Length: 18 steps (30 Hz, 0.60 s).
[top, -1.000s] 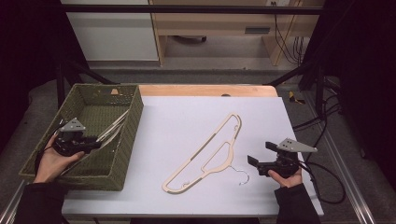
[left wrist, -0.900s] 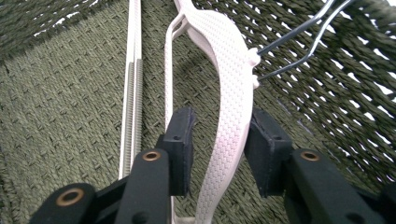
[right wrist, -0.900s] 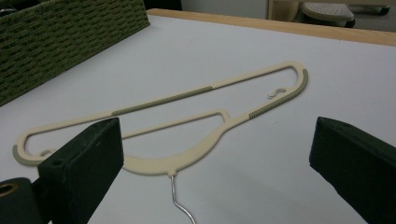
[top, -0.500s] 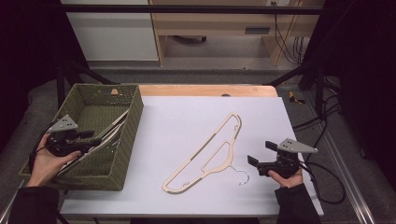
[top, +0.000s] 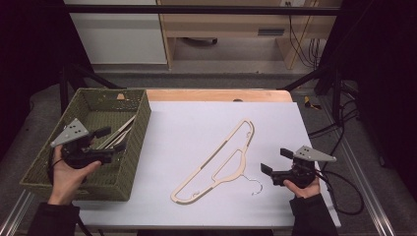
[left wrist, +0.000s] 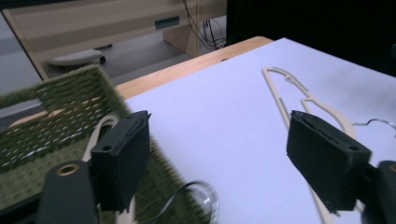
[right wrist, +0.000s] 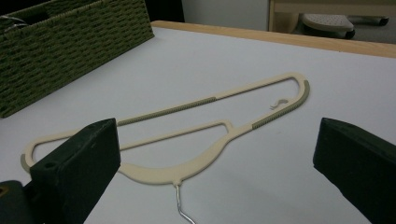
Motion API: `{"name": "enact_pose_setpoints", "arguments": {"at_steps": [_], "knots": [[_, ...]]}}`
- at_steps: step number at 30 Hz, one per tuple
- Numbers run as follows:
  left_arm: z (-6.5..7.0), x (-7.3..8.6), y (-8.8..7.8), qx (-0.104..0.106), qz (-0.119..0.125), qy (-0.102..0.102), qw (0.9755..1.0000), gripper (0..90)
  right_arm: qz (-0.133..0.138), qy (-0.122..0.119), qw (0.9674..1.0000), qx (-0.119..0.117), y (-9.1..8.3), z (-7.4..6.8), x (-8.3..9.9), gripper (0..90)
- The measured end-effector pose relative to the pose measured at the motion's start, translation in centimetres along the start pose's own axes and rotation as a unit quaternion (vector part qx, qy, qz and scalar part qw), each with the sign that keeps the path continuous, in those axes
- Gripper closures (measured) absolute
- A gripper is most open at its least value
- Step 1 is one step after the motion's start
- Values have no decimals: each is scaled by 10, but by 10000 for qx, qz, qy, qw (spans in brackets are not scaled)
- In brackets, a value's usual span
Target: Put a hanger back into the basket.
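- While the cream hanger (top: 220,162) lay flat on the white counter (top: 196,123), its long axis was seen to run on a diagonal, from the near-left end toward the far-right end, with its wire hook (top: 254,187) sticking out at the near side.
- That hook was found pointing toward the right gripper (top: 268,170), which was held just to the right of it, low over the counter and not touching it.
- The right gripper was seen with its jaws spread wide and nothing between them; in the right gripper view the hanger (right wrist: 187,140) lay straight ahead, across the gap between the jaws, and the hook's root sat near the middle of that gap.
- The left gripper (top: 110,143) was held above the green woven basket (top: 140,142) at the left of the counter, well apart from the hanger on the counter.
- Its jaws had just been opening and were spread, with nothing pinched; pale hangers (top: 118,135) were seen lying in the basket beneath it.
- In the left gripper view the basket rim (left wrist: 70,107) was seen at the left and the hanger on the counter (left wrist: 299,100) off to the right, beyond the right jaw.
- The right hand (top: 301,189) was judged the nearer one by far, so a reach for the hook end or the near bar would be short, whereas the left would have to cross the basket wall first.
- A grasp across the thin bar, square to the diagonal, was judged the fitting approach.
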State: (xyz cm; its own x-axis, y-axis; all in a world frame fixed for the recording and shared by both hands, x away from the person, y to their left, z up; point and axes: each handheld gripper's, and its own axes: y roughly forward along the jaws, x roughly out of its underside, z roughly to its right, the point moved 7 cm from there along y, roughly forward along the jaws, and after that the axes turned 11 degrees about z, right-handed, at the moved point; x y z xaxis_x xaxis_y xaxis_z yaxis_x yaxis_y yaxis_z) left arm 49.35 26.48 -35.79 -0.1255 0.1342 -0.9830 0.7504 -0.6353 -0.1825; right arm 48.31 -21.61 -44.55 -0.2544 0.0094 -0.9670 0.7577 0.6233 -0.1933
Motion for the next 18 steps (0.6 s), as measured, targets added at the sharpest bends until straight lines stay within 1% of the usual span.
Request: {"name": "enact_pose_setpoints", "arguments": {"at_steps": [2, 5, 9, 13, 14, 15, 18], "knots": [[14, -2, 6, 41, 93, 18, 9999, 158, 39, -16, 10000, -20, -1, 0, -1, 12], [35, -2, 15, 149, 207, 24, 9997, 126, 58, 9, 10000, -40, -1, 0, -1, 18], [59, 1, 29, 300, 268, -23, 9992, 101, 5, 57, 9999, -141, 0, -3, 0, 35], [78, 6, 42, 387, 296, -61, 9988, 88, -34, 28, 9999, -149, 0, -3, 0, 34], [82, 8, 46, 404, 277, -44, 9988, 88, -42, 39, 9999, -138, 0, -3, 0, 33], [86, 10, 49, 427, 276, -31, 9987, 87, -73, -10, 9998, -158, 0, -3, 1, 33], [98, 16, 57, 538, 222, -41, 9983, 85, -109, -41, 9998, -131, 0, -3, 1, 38]]}}
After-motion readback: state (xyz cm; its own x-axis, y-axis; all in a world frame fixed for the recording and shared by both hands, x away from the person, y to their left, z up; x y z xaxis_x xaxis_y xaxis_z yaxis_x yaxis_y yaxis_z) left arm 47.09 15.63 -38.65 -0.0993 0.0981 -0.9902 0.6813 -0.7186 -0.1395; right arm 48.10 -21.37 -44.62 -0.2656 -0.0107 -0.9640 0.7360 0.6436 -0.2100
